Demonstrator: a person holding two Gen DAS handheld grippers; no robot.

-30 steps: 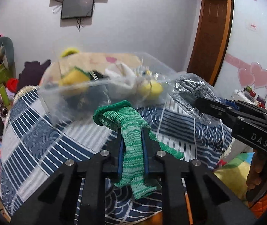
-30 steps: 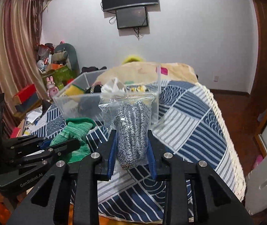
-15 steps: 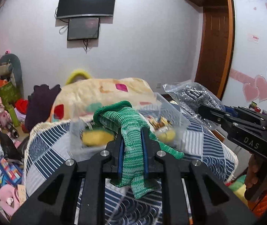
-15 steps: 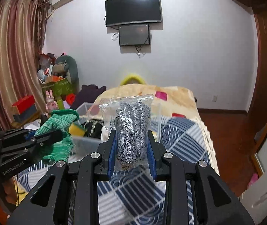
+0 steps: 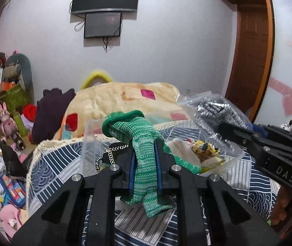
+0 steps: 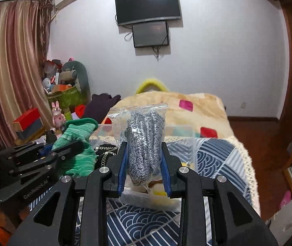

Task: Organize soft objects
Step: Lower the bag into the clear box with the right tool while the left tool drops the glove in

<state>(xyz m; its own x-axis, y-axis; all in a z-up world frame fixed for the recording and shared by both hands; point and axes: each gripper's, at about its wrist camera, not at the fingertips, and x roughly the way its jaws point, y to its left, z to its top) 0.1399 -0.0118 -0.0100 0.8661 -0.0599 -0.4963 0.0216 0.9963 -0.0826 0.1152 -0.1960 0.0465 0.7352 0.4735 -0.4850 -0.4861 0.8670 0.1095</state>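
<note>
My left gripper [image 5: 145,155] is shut on a green knitted sock [image 5: 143,143], which droops over and below the jaws; it also shows in the right wrist view [image 6: 75,143]. My right gripper [image 6: 144,160] is shut on a clear zip bag of grey-speckled knit fabric [image 6: 143,143], also seen at the right of the left wrist view [image 5: 213,112]. Both are held above a clear plastic bin [image 5: 88,143] of soft items on the bed; the bin also shows in the right wrist view [image 6: 189,143].
The bed carries a blue patterned quilt [image 6: 213,155] and a cream blanket [image 5: 113,100]. The bin holds yellow and white soft items [image 5: 203,151] and a black chain-strap thing [image 5: 109,153]. Toys and boxes [image 6: 63,94] clutter the left floor. A TV [image 6: 148,6] hangs on the far wall.
Both grippers have risen with their loads and moved forward over the bin; the views now look down into it rather than at its side. Both stay shut.
</note>
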